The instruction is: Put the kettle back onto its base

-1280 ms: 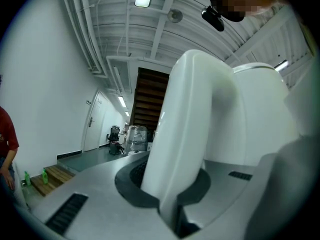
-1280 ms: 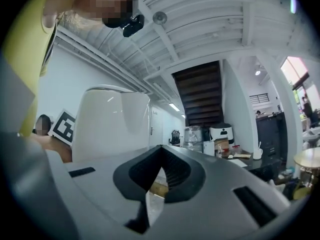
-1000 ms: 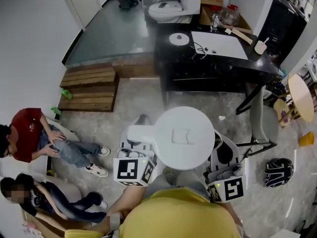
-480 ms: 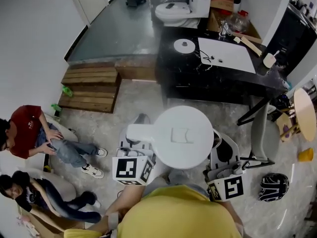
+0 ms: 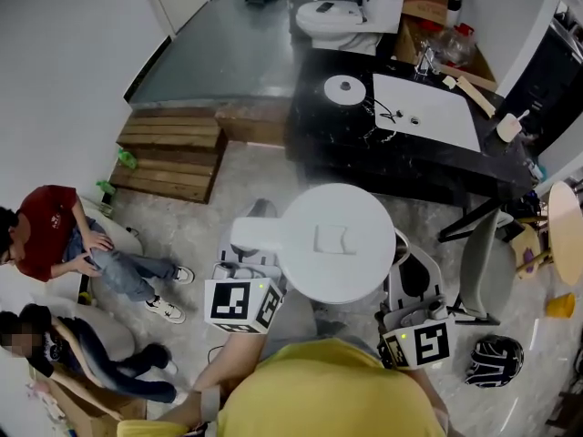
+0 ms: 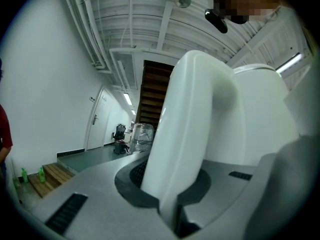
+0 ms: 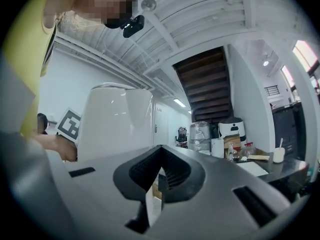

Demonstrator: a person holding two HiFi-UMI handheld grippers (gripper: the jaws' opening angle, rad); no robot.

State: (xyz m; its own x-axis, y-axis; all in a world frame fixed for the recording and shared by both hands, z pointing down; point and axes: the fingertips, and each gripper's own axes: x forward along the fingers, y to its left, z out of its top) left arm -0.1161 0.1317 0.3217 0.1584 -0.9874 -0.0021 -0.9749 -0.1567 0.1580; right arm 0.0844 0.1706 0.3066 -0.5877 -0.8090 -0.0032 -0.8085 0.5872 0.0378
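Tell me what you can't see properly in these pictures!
- Underside of the kettle: head view, hidden by its own body.
- Details of the base: head view, too small; left gripper view, blocked by the kettle's handle.
- Water inside the kettle: no view looks in.
- The round wooden table: head view, cut off by the right edge.

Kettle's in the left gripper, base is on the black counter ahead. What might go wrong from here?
Only the left gripper, clamped on the handle, carries the kettle; the right gripper is shut and empty, so the kettle may swing or tip. The round base sits near the black counter's left end with a cord looped beside it; an off-centre landing might shove the base or snag the cord.
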